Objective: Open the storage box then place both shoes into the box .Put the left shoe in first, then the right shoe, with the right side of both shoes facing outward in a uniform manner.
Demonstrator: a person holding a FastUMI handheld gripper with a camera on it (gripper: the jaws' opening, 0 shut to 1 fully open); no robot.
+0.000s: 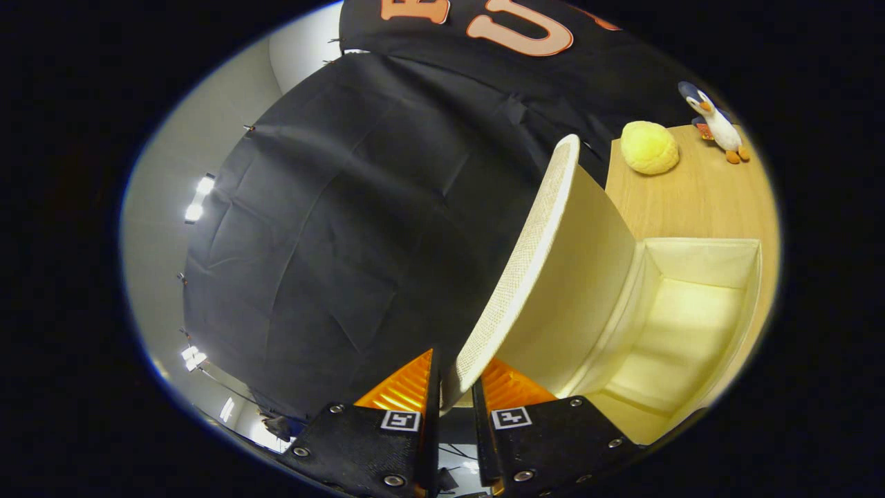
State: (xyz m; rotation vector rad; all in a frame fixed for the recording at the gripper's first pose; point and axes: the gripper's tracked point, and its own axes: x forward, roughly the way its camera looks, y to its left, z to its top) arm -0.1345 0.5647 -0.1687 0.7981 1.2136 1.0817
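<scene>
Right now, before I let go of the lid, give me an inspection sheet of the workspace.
Surface: wooden tabletop, bare around the box.
Job's things: storage box open, its inside bare; lid swung up on edge. Shoes: nothing seen.
Clutter: yellow plush ball and penguin plush toy on the table beyond the box.
Grippers: hand-held gripper shut on the lid, the lid's edge pinched between both fingers.
Cables: nothing seen.
Surroundings: black cloth wall behind the lid; pale room wall with bright lights past it.
</scene>
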